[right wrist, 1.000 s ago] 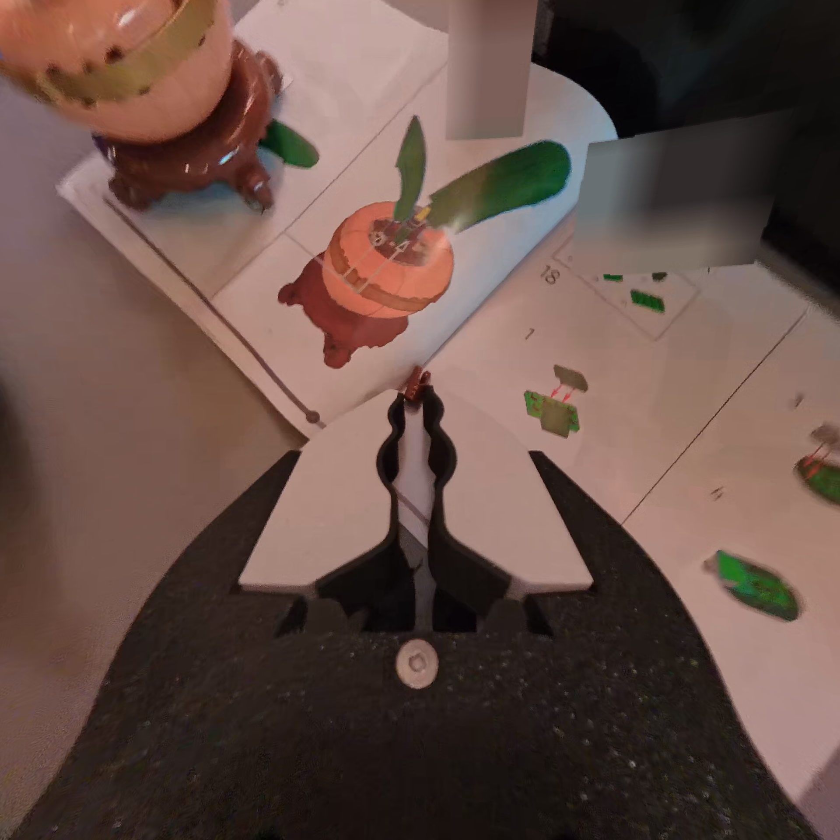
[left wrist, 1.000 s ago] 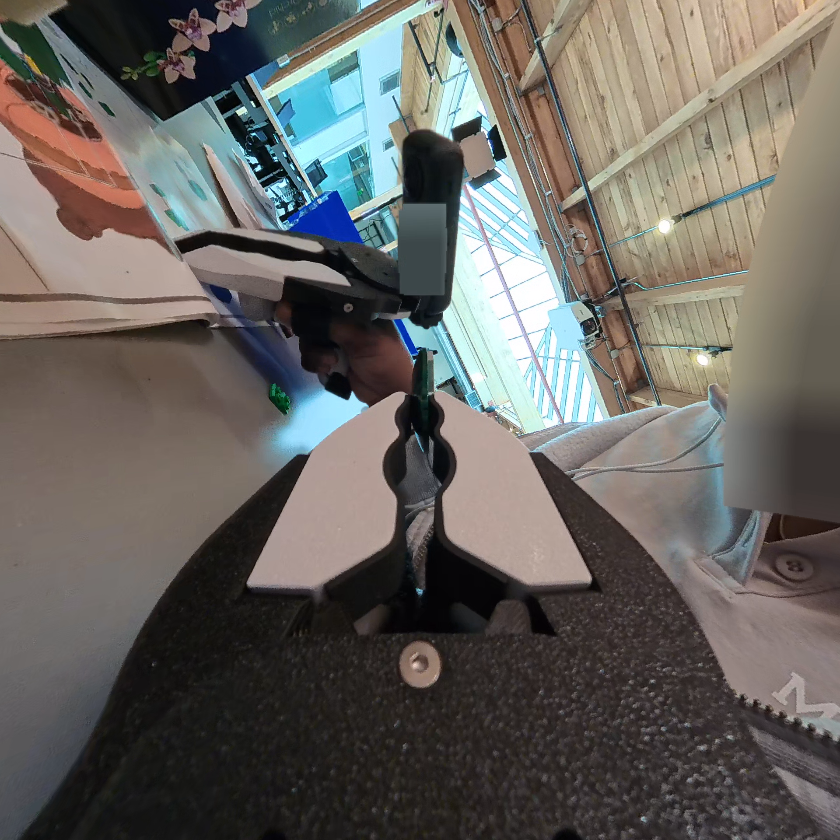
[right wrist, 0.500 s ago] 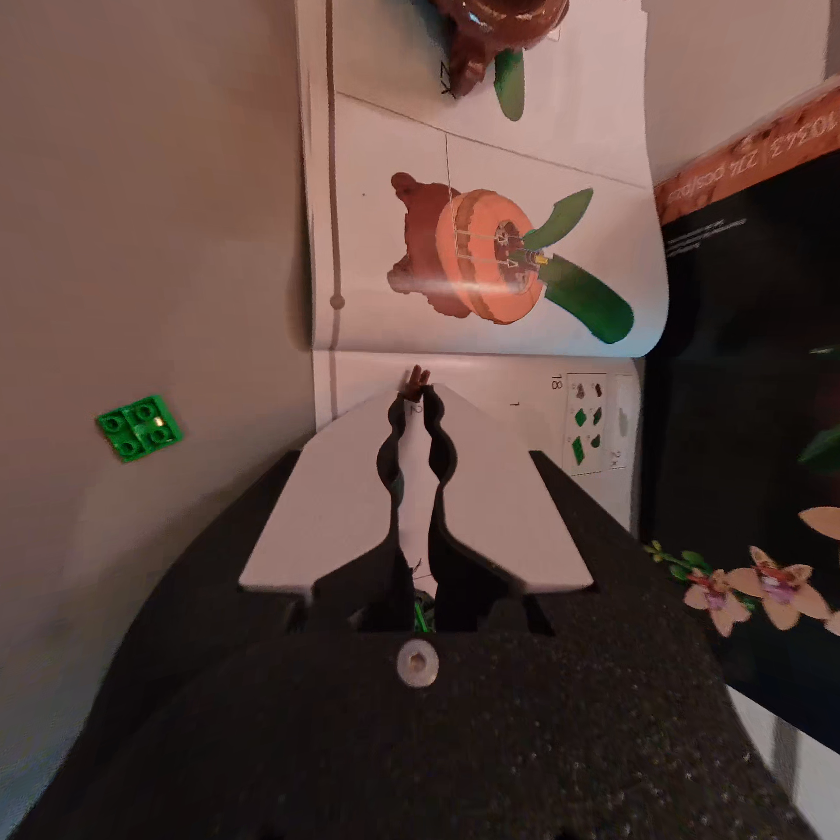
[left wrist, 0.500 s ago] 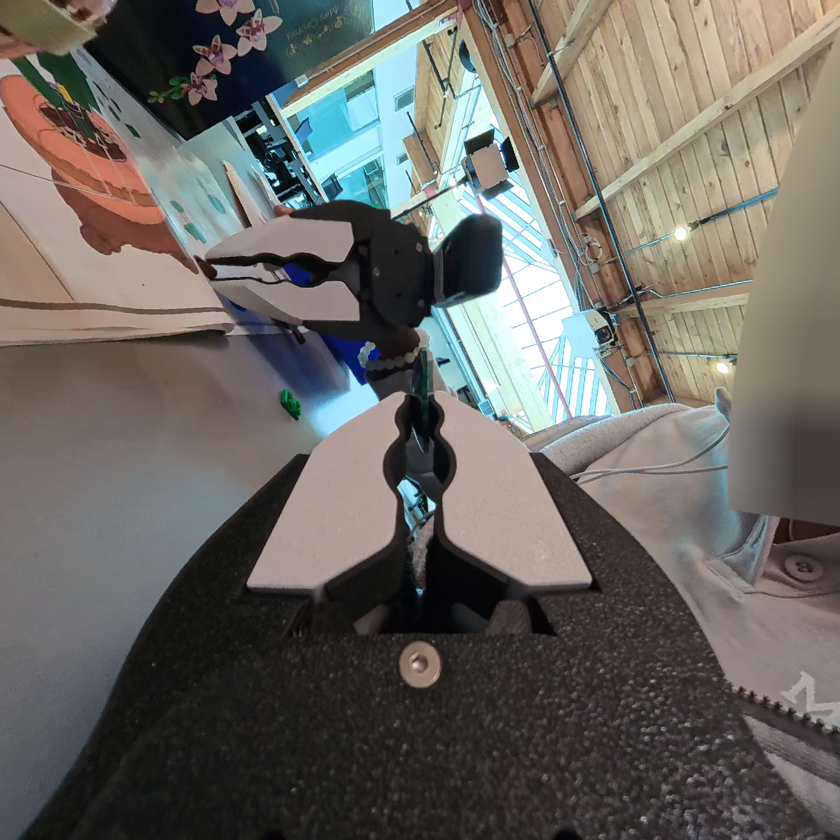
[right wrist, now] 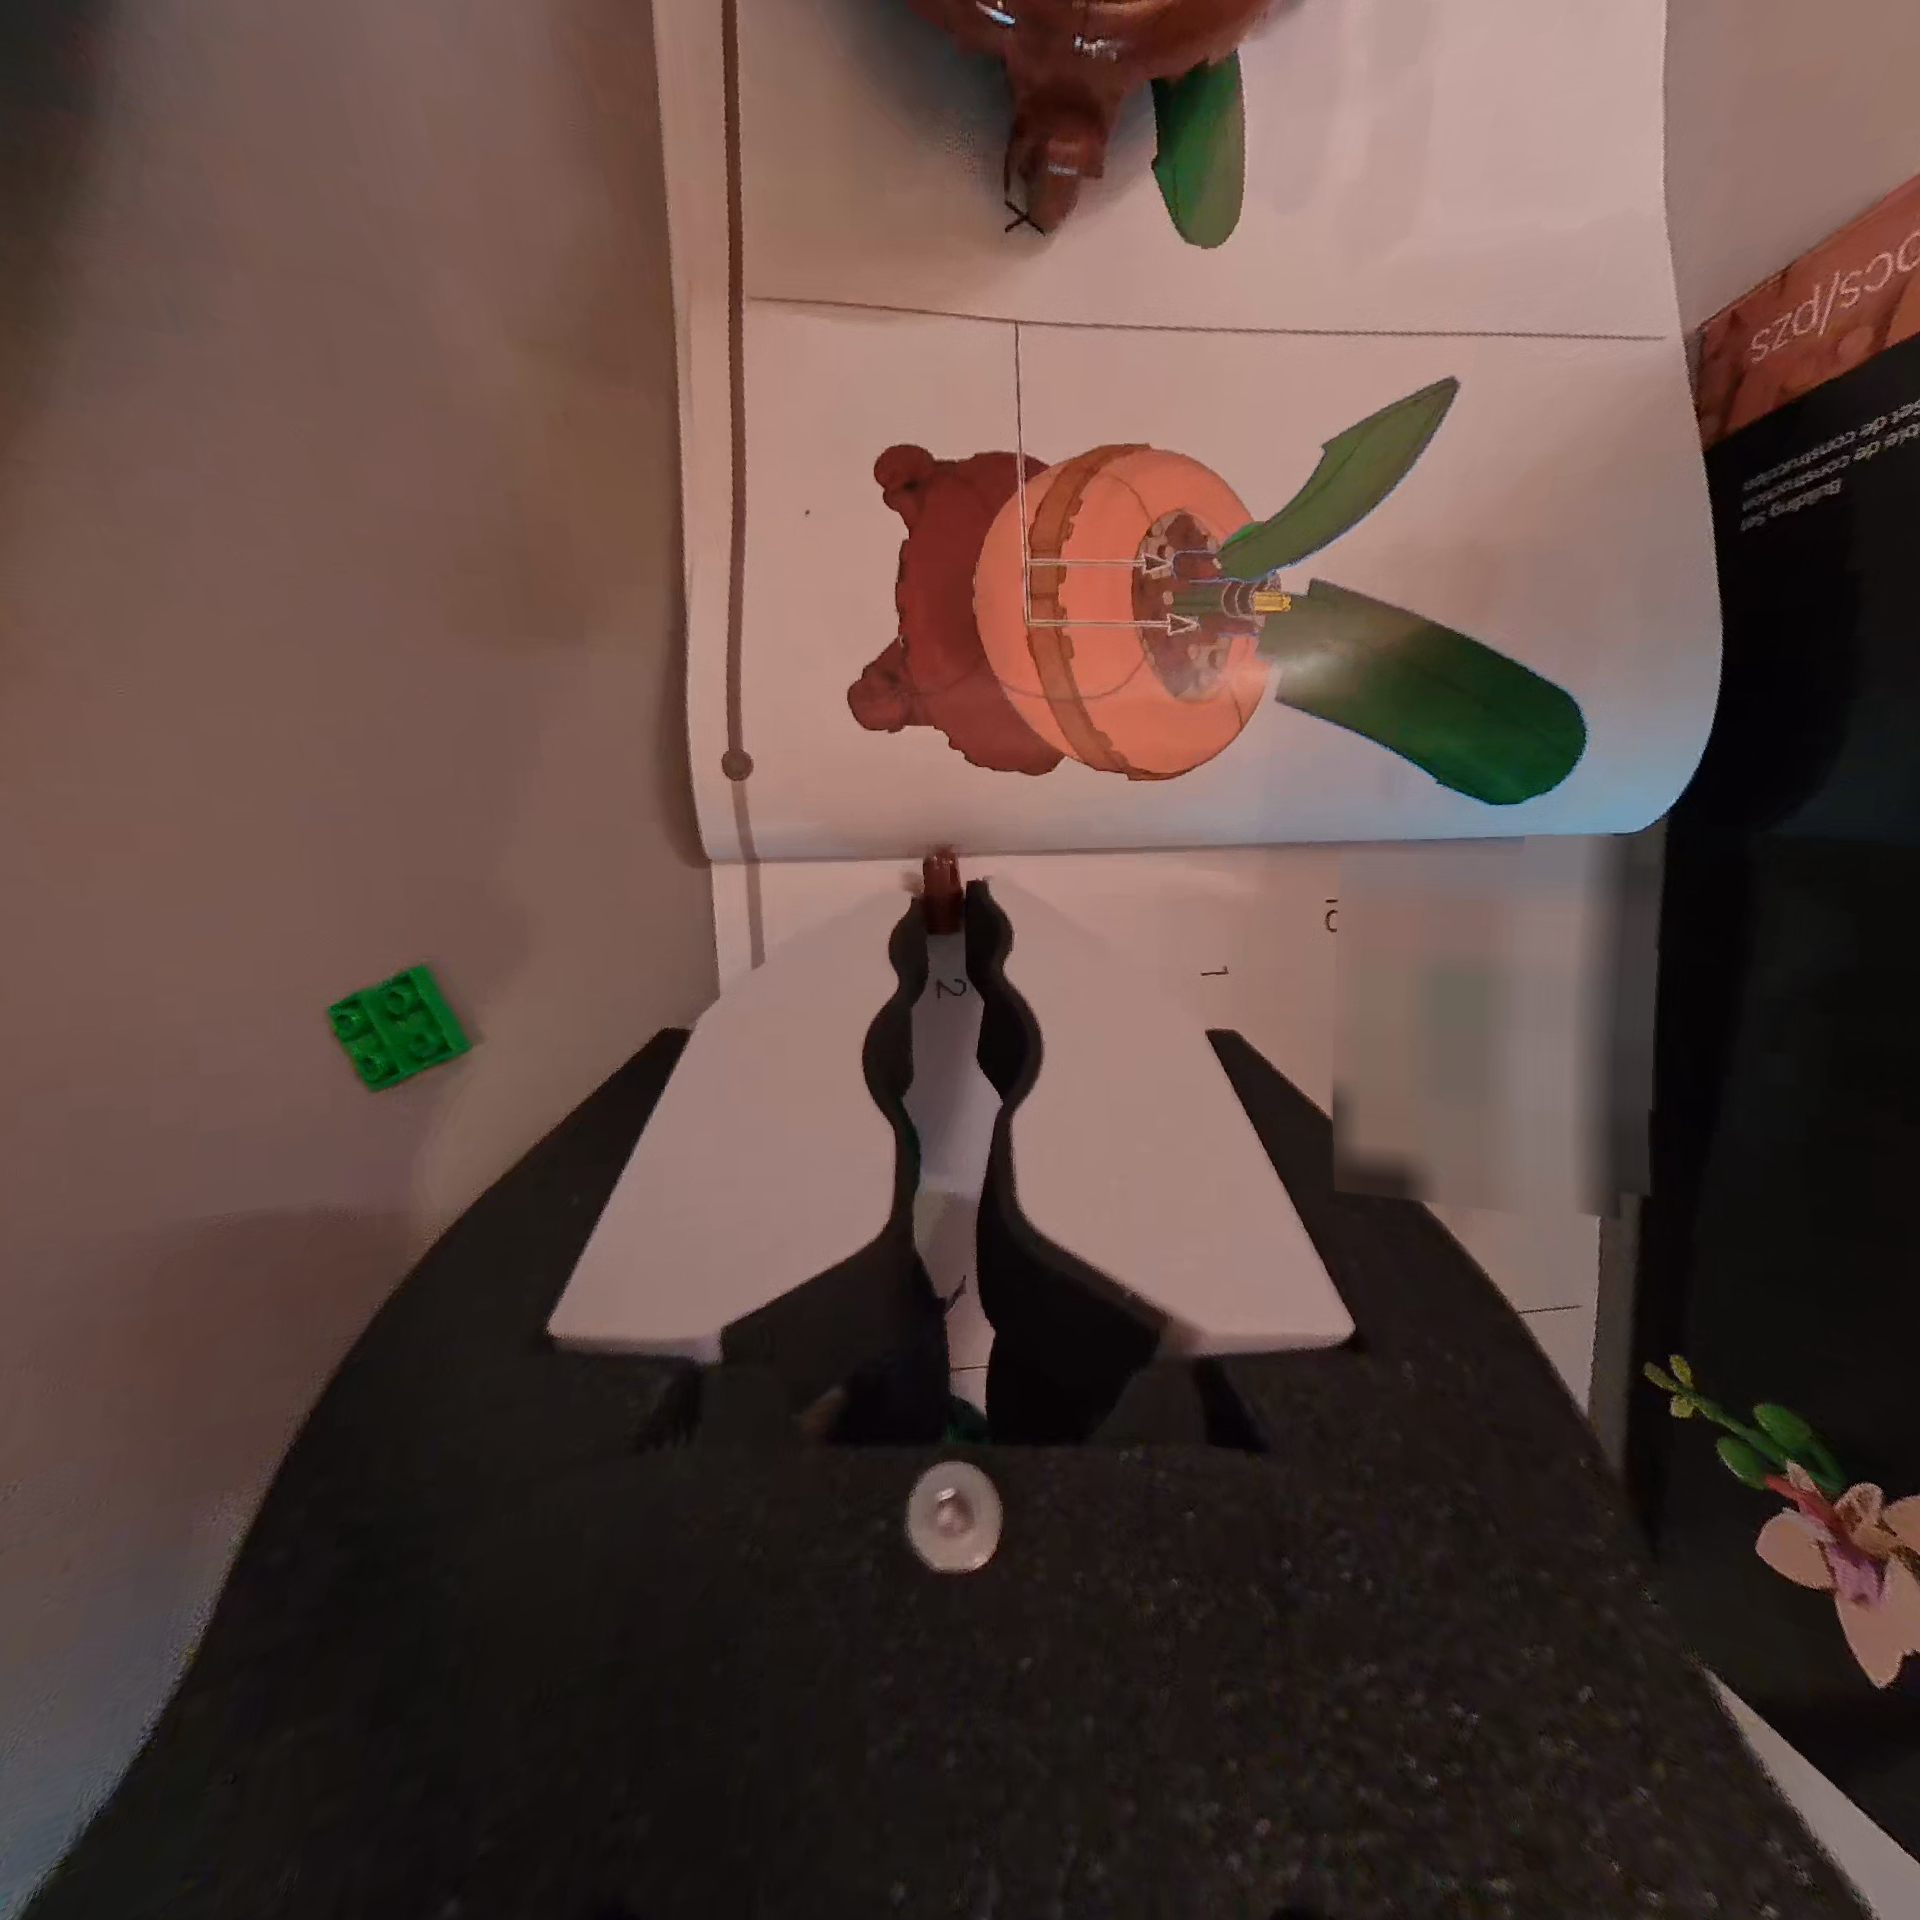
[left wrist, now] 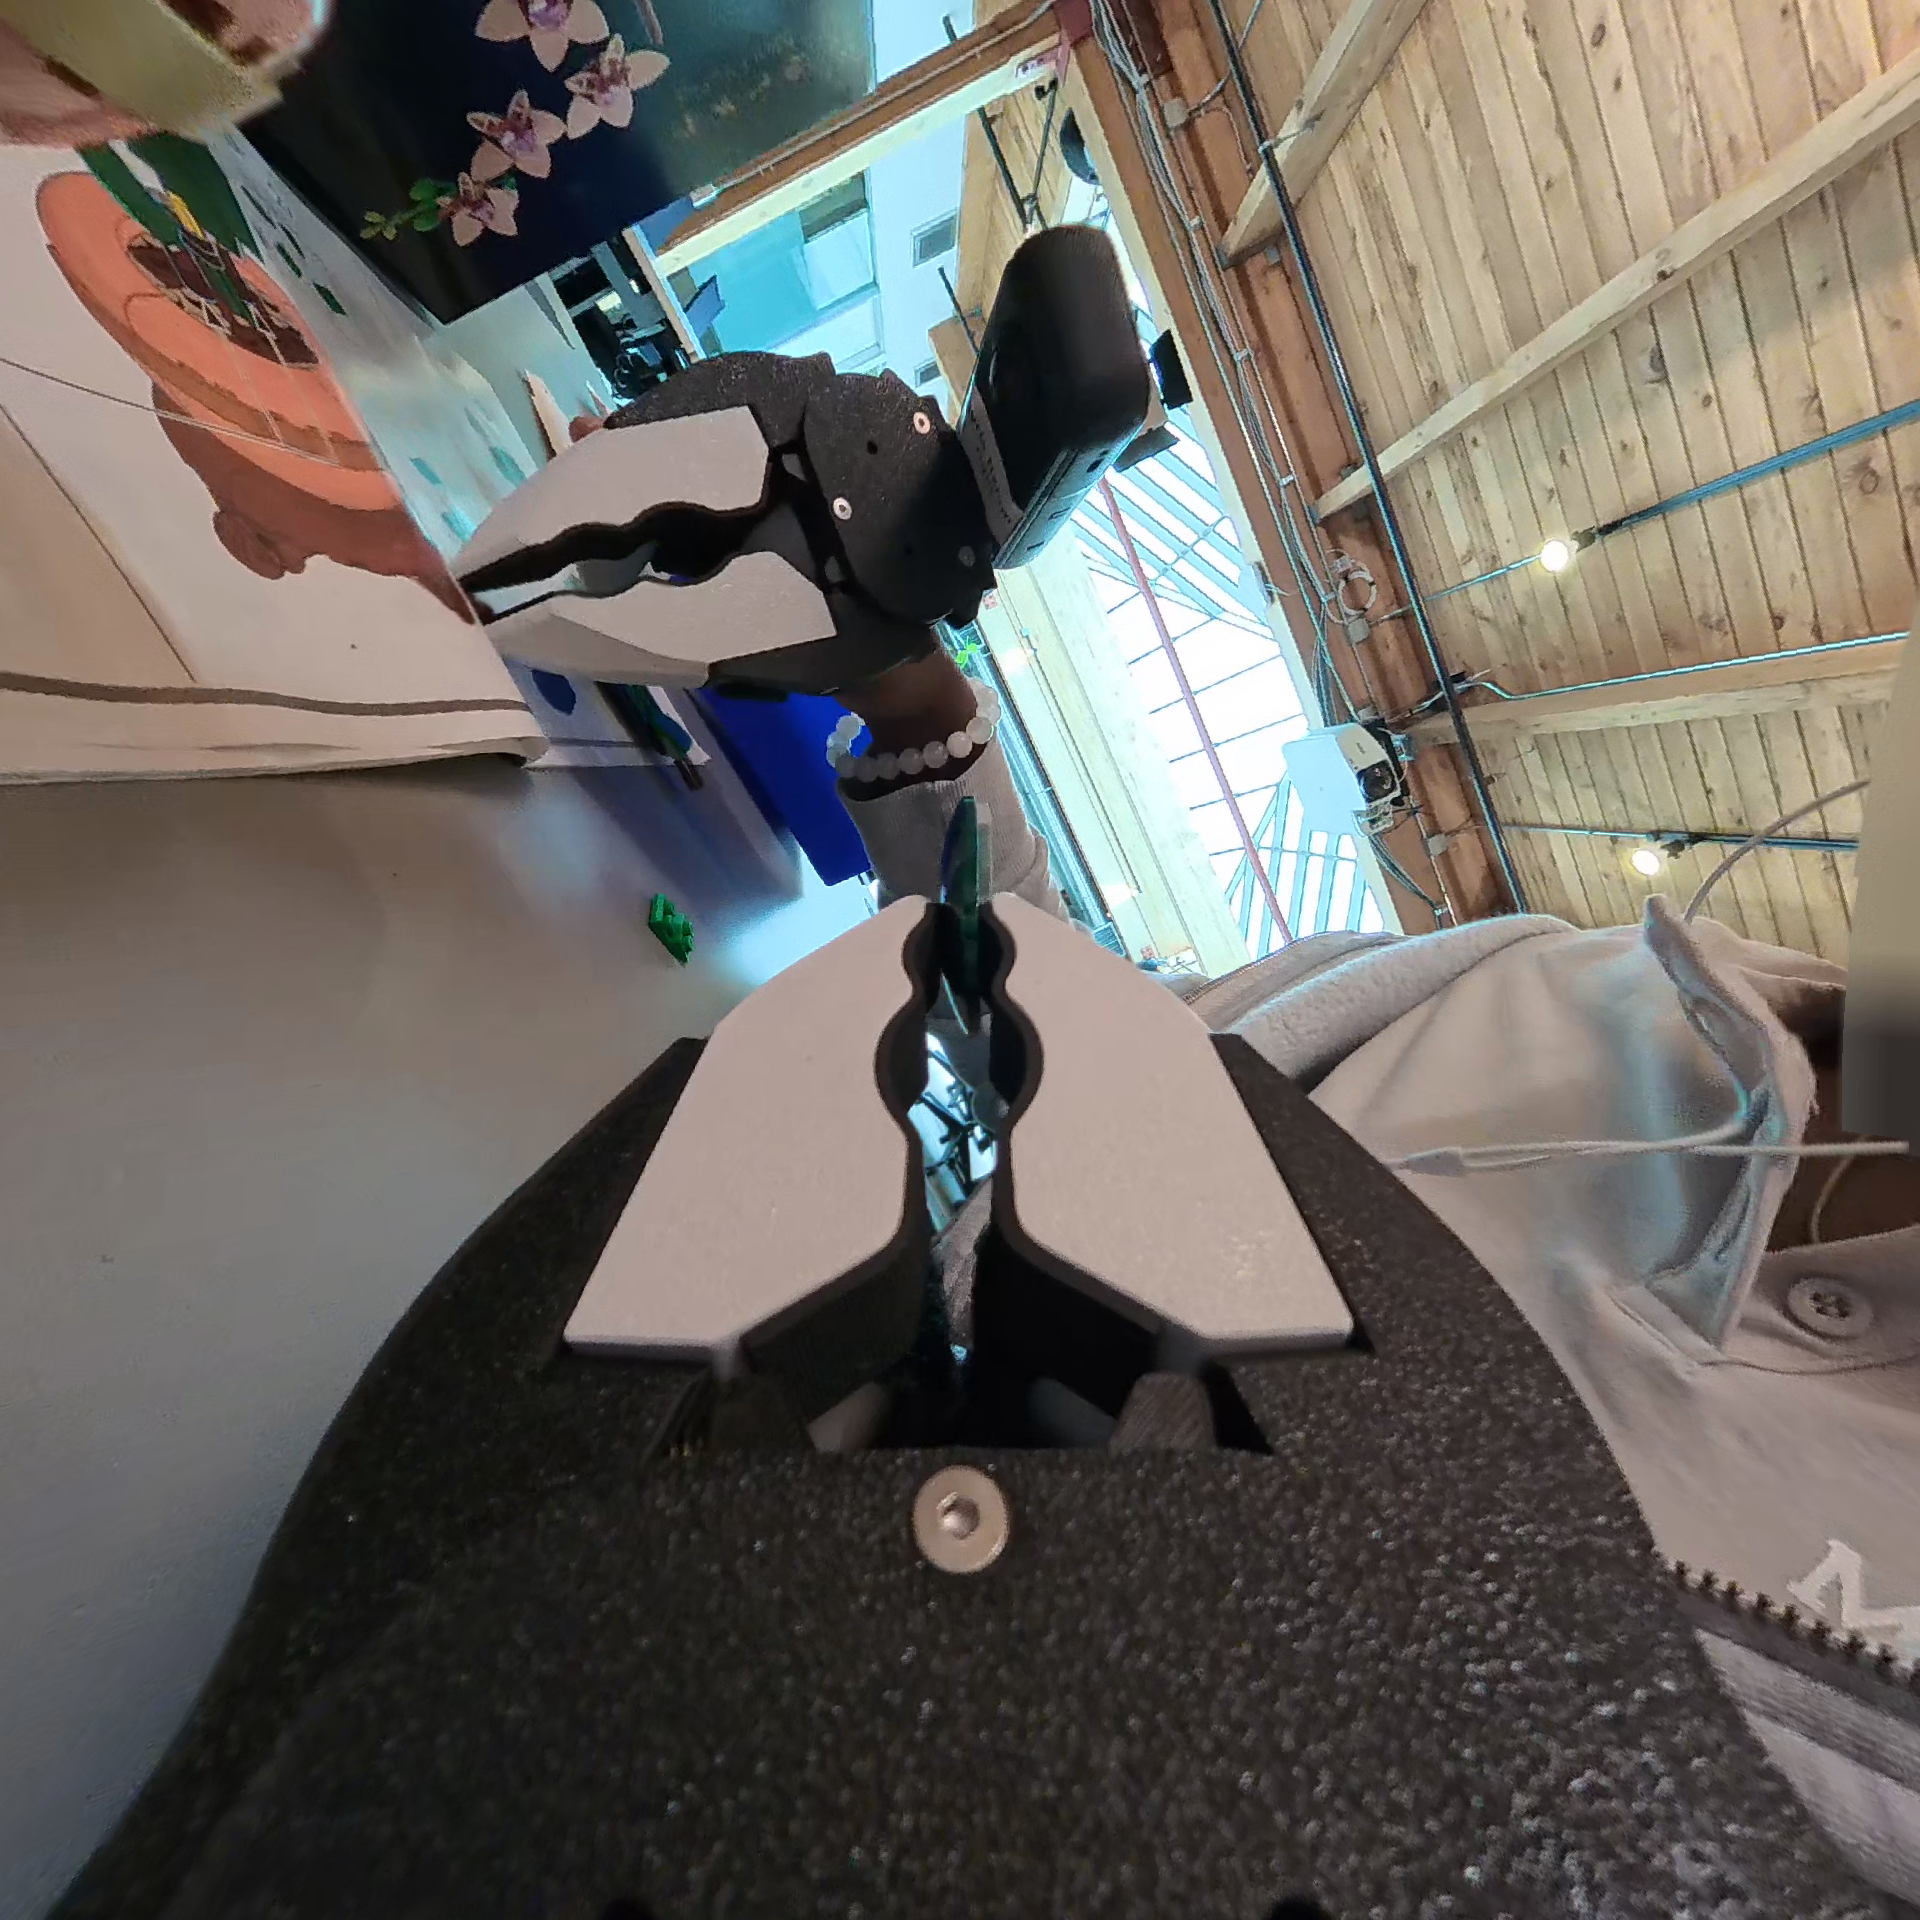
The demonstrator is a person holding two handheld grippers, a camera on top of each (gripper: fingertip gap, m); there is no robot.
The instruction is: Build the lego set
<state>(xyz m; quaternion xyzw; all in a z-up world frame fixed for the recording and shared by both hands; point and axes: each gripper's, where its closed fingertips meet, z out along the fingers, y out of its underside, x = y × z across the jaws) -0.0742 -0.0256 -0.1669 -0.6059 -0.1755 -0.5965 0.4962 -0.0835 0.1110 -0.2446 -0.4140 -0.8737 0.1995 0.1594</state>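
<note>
My left gripper [left wrist: 958, 914] is shut on a thin dark green leaf piece [left wrist: 964, 883] that sticks out past the fingertips, held edge-on above the grey table [left wrist: 260, 1091]. My right gripper [right wrist: 943, 888] is shut on a small brown piece [right wrist: 941, 878] at its tips, over the open instruction booklet [right wrist: 1195, 260]. The right gripper also shows in the left wrist view [left wrist: 478, 597], tips near the booklet page [left wrist: 156, 520]. A small green plate [right wrist: 397, 1027] lies loose on the table left of the right gripper; it also shows in the left wrist view [left wrist: 670, 925].
The brown base of the pot model [right wrist: 1060, 114] stands on the booklet at the top edge, with a green leaf [right wrist: 1200, 145] beside it. The dark set box [right wrist: 1808, 935] with orchid pictures lies at the right. A person's grey sleeve and jacket [left wrist: 1507, 1091] are close by the left gripper. My right gripper's tips are some 9 cm from the small green plate [right wrist: 397, 1027].
The right gripper has turned and moved closer over the booklet, keeping the brown piece. In the left wrist view it looms larger and nearer. The left gripper has held still with the leaf.
</note>
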